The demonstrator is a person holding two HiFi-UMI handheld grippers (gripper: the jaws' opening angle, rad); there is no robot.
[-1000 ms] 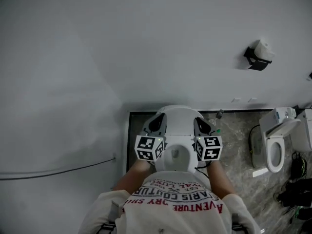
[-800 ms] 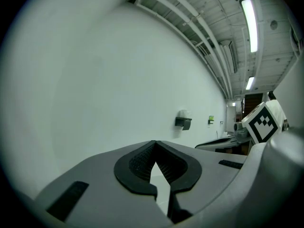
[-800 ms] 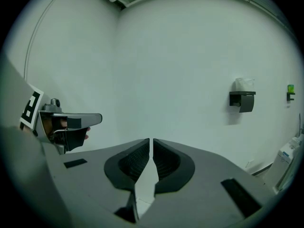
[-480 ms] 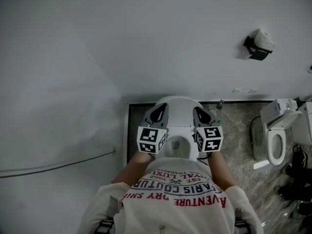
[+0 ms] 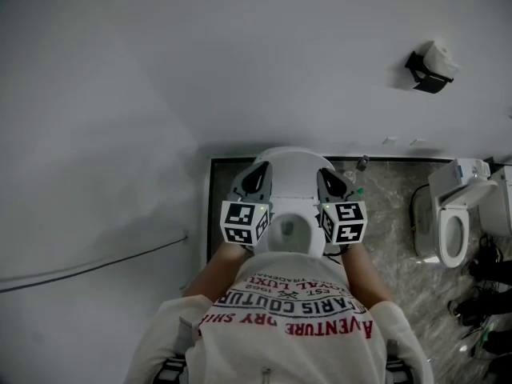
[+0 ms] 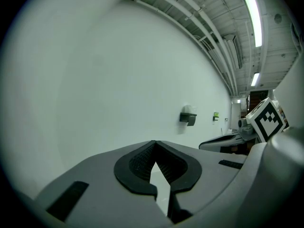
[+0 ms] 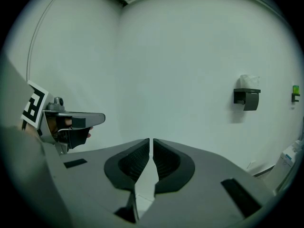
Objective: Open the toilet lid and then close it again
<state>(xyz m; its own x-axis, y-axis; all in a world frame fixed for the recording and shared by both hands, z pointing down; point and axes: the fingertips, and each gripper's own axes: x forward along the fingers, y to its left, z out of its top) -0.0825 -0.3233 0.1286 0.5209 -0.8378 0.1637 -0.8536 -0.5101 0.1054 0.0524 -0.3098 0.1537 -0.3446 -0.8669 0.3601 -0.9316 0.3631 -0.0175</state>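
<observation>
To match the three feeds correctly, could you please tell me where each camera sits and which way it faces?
Head view: on the person's head, looking steeply down at the toilet, with shirt, forearms, left tool and right tool showing.
Left gripper view: on the left tool, facing the white wall along its closed jaws; the right tool shows at right.
Right gripper view: on the right tool, facing that wall along nearly closed jaws; the left tool shows at left.
Shared: both gripper views show the paper holder.
</observation>
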